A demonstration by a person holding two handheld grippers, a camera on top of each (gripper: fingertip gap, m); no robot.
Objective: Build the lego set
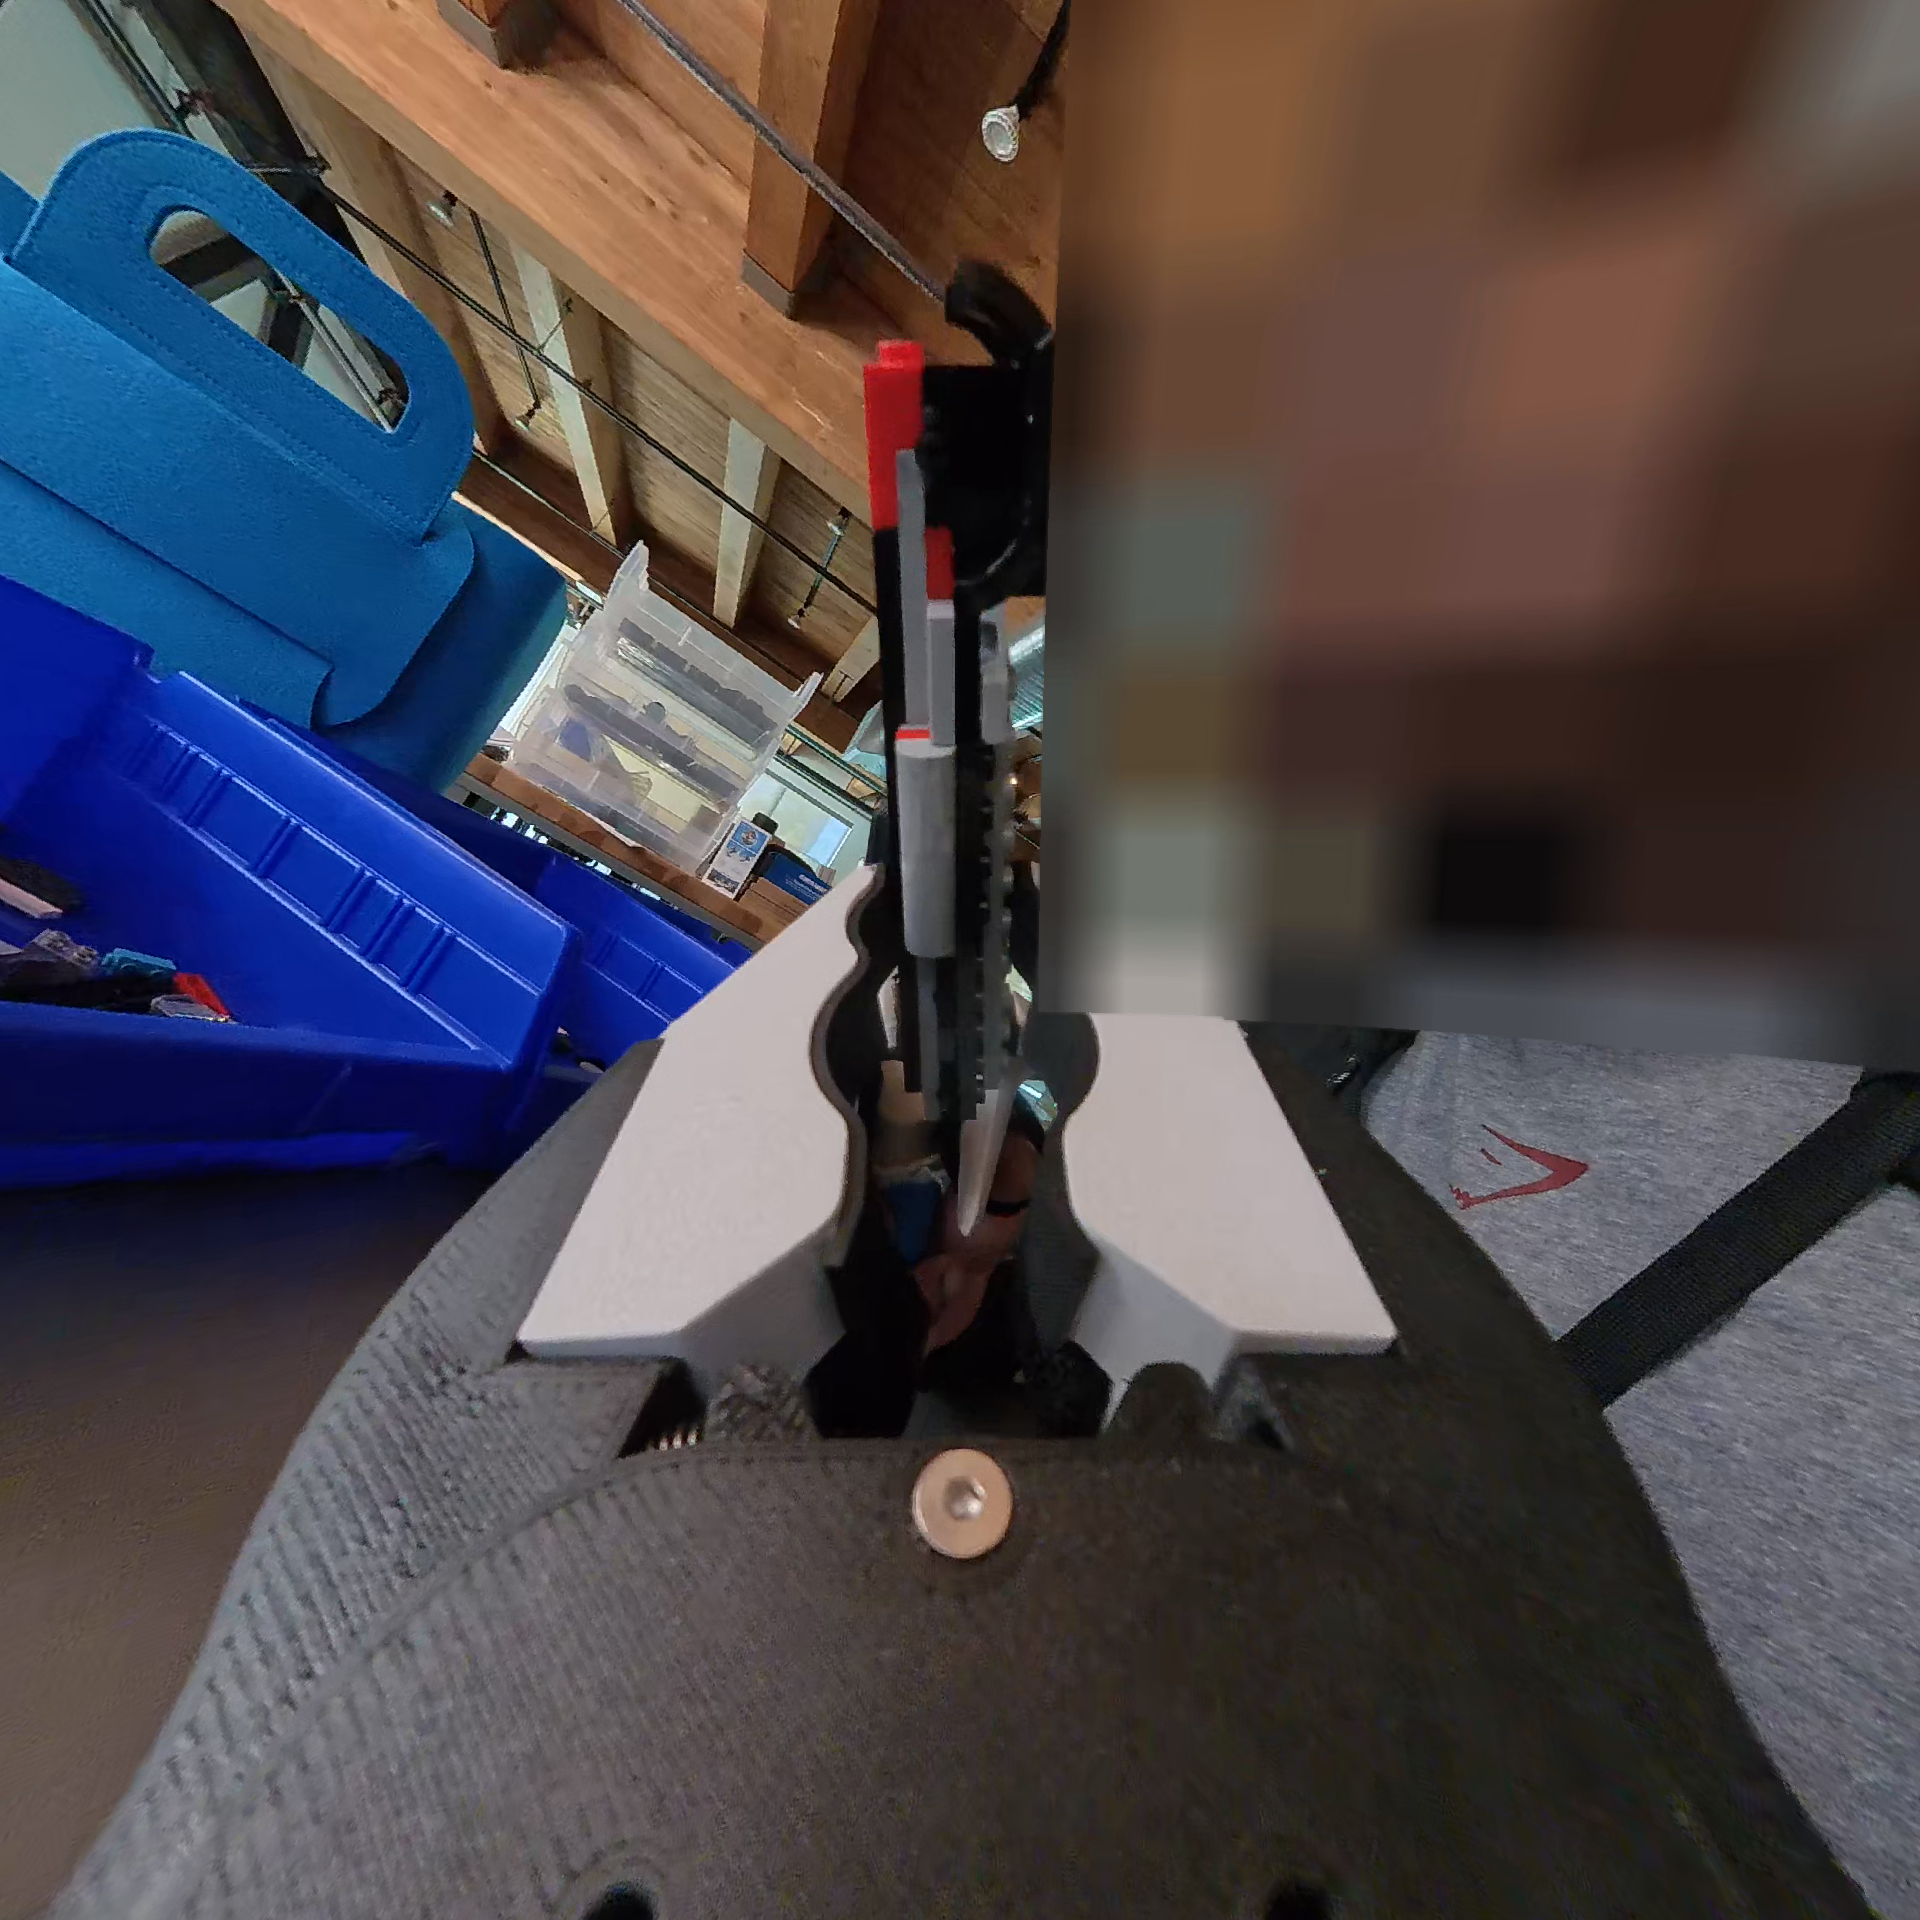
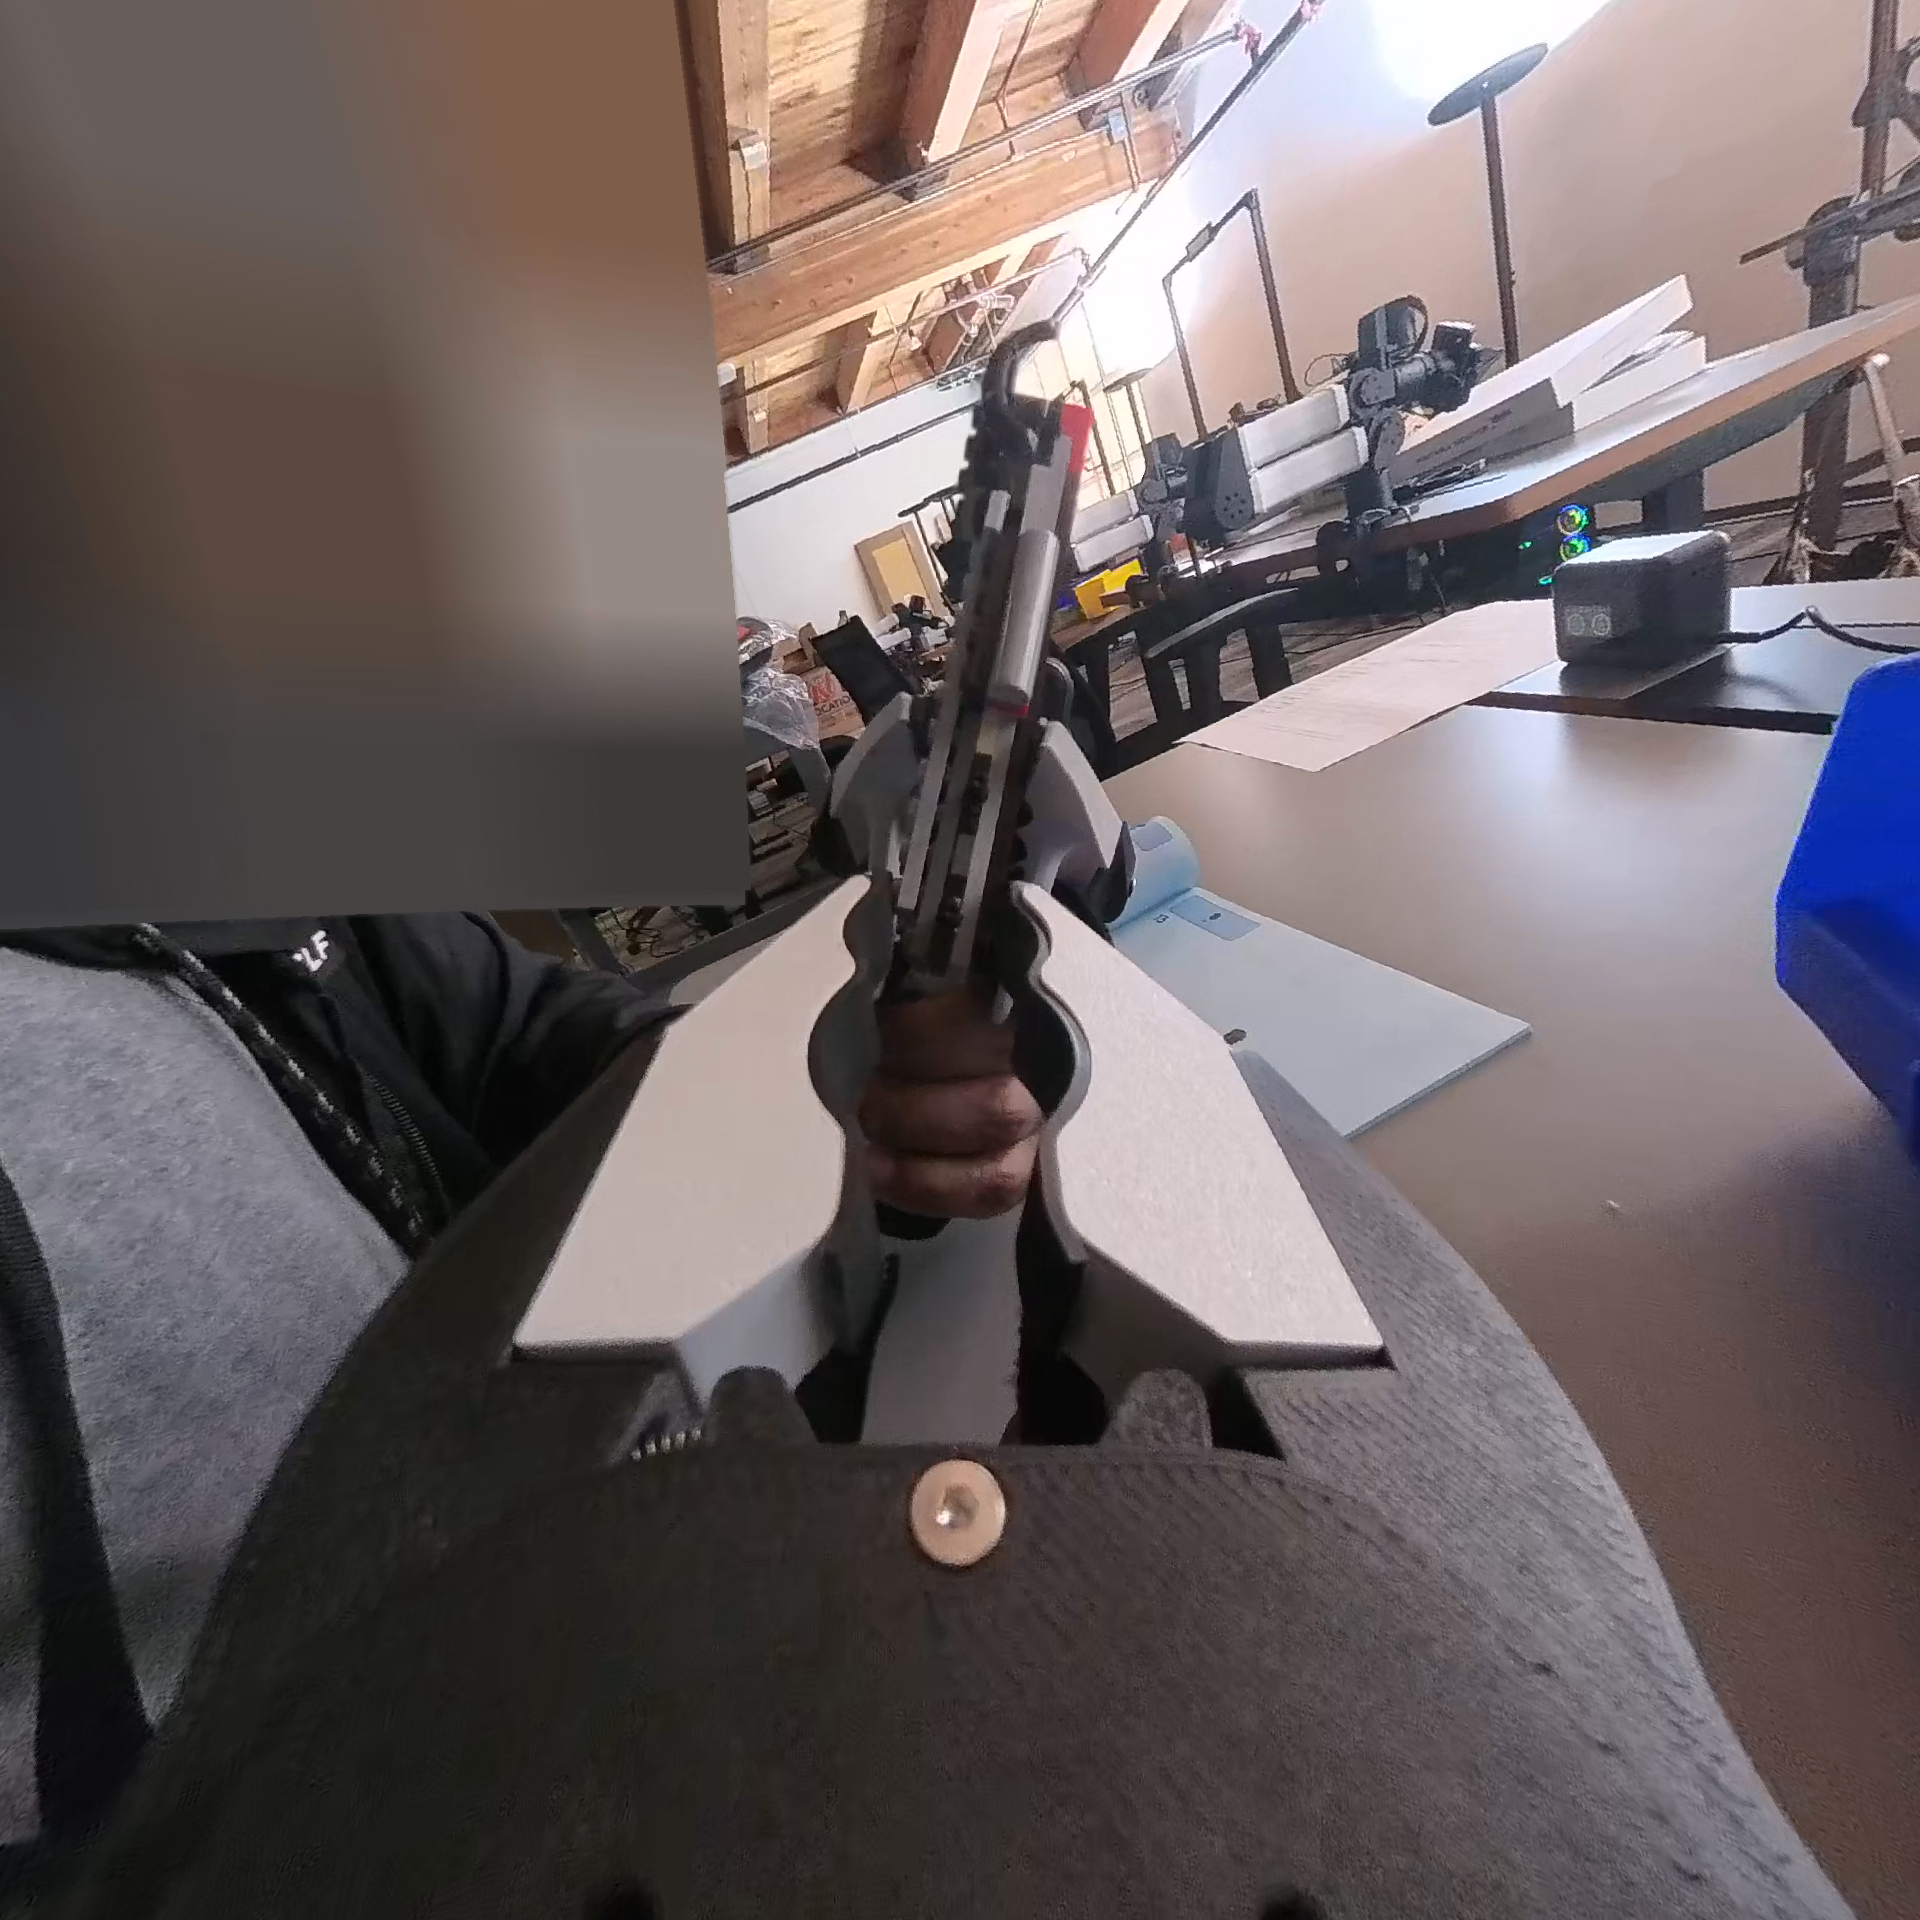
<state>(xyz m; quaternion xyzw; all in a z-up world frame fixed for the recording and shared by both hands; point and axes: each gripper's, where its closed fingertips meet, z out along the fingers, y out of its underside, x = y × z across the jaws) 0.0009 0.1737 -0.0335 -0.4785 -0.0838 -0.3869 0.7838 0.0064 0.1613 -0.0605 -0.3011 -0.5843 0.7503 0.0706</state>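
Claws (image 1: 951,956) (image 2: 940,935) pinch slim studded plastic model (image 1: 940,727).

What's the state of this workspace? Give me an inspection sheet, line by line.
Surface: dark brown table, partly bare.
Job's things: slim black, grey and red lego assembly, raised off the table and clamped by both grippers; blue parts bin holds loose pieces.
Clutter: blue felt bag, light blue booklet, paper sheet, grey box.
Grippers: left gripper shut on the assembly; right gripper shut on it too.
Cables: black cord running from the grey box.
Surroundings: wooden beam ceiling, clear drawer unit, benches with robot arms.
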